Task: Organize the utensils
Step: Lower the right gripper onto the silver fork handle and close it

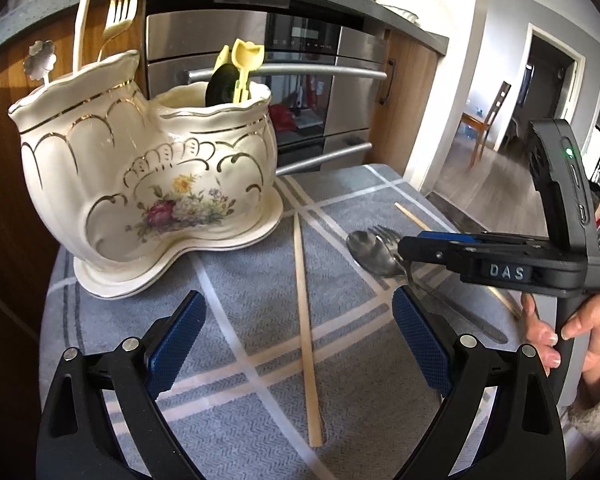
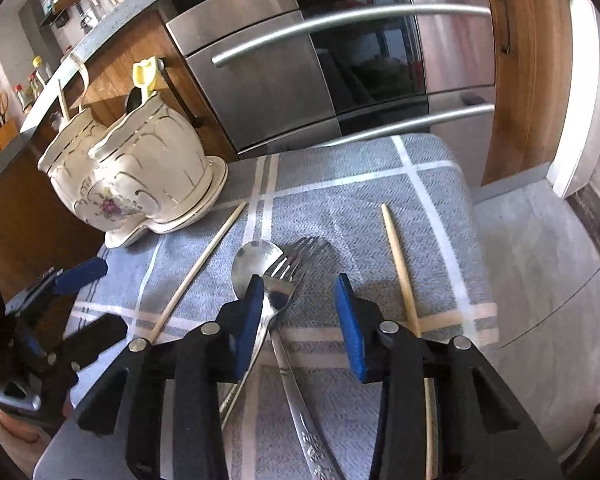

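On the blue-grey woven cloth (image 2: pixel 364 208) that is covering the surface, nearest the right camera, the right gripper (image 2: pixel 300 312) is standing with its jaws spread apart and holding nothing, straddling the neck of a steel fork (image 2: pixel 288 280). Its left blue ribbed pad is sitting just at the fork's edge, which reads as lining up for a pinch across the narrow, rigid stem rather than the slippery tines. A polished steel spoon (image 2: pixel 252 264) is lying tucked under the fork, their handles crossing, so closing may catch both. The fork's handle is showing an embossed floral pattern, which should be giving some grip.

The left gripper (image 1: pixel 296 344) is also released, its jaws wide, hovering above one pale wooden chopstick (image 1: pixel 306 320) lying lengthwise on the cloth; thin, light and smooth, it looks likely to roll. A second chopstick (image 2: pixel 400 268) is lying well apart, to the right of the fork.

Farther back, the ceramic holder (image 1: pixel 148 168), cream-glazed with gilt scallops and a painted bouquet, is resting on a matching dish. Its two compartments are already keeping a gold fork (image 1: pixel 118 12), a pale utensil handle, a flower-ended spoon and yellow plastic utensils (image 1: pixel 246 68) upright, presumably the destination for the rest.
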Available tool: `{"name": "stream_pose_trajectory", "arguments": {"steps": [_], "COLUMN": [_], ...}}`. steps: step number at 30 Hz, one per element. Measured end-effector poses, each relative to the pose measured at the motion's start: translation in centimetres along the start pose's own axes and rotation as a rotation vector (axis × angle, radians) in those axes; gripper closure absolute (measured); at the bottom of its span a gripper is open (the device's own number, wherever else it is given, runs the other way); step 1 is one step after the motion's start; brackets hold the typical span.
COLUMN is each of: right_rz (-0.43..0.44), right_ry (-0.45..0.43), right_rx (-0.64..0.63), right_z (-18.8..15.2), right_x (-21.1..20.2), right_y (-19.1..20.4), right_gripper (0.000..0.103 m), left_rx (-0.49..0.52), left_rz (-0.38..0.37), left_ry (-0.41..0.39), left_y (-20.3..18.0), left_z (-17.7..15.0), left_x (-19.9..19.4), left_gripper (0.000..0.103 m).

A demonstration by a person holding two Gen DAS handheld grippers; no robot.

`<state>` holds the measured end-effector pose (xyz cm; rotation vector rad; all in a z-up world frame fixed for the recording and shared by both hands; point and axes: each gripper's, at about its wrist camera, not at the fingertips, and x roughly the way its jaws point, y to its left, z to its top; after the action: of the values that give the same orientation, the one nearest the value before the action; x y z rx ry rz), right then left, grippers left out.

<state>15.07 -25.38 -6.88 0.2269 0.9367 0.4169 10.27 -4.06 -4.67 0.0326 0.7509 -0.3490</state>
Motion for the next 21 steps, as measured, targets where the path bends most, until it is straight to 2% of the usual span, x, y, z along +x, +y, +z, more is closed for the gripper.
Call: {"name": "stream_pose_trajectory", "arguments": {"steps": [4, 8, 12, 14, 15, 21], "right_rz": [0.033, 0.085, 0.092, 0.092, 0.093, 0.147], "right_ry": [0.012, 0.031, 0.042, 0.039, 0.039, -0.010], "right_rx": [0.038, 0.083, 0.093, 0.095, 0.097, 0.122], "right_z": [0.3, 0.5, 0.5, 0.6, 0.6, 0.9], "right_x": [0.7, 1.3, 1.8, 1.7, 1.7, 0.0], "right_y": [-0.1, -0.2, 0.0, 0.2, 0.3, 0.3], "right_gripper": [0.068, 0.077, 0.083, 0.087, 0.094, 0.097], "left_rx": [0.001, 0.008, 0.013, 0.017, 0.020, 0.044], "left_rz": [0.004, 0.007, -0.001, -0.006, -0.014, -0.024], "left_ry": [0.010, 0.016, 0.027, 0.032, 0.035, 0.062], "left_y": [0.1, 0.1, 0.0, -0.1, -0.2, -0.8], "left_z": [-0.1, -0.2, -0.2, -0.1, 0.0, 0.2], "left_x": [0.4, 0.4, 0.6, 0.7, 0.8, 1.8], "left_gripper": [0.009, 0.009, 0.009, 0.009, 0.009, 0.011]}}
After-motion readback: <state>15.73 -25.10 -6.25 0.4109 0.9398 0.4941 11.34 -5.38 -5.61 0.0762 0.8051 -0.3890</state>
